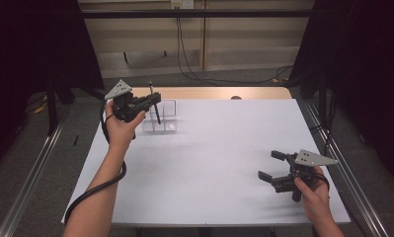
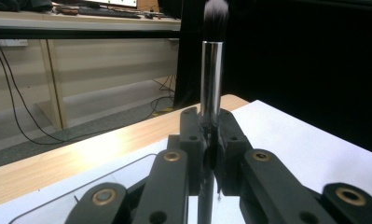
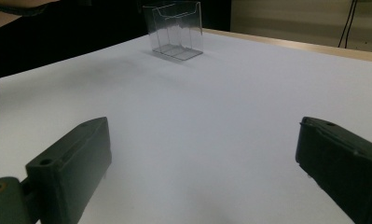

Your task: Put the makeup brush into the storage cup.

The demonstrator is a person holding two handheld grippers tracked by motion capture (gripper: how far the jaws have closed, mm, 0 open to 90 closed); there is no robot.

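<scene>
White sheet [image 1: 219, 163] on wood table [image 1: 219, 93] | L hand-held gripper [image 1: 152, 101] clamps brush [image 2: 211, 79] | R [image 1: 271, 165] wide

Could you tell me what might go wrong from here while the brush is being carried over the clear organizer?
The left claw pinches the makeup brush on its slim metal part, so the brush could pivot or slip as it goes down. Its lower end hangs near the clear organizer, whose thin walls it might catch, and the light box could tip or slide on the white table. The right claw rests open far away, too distant to steady it.
</scene>
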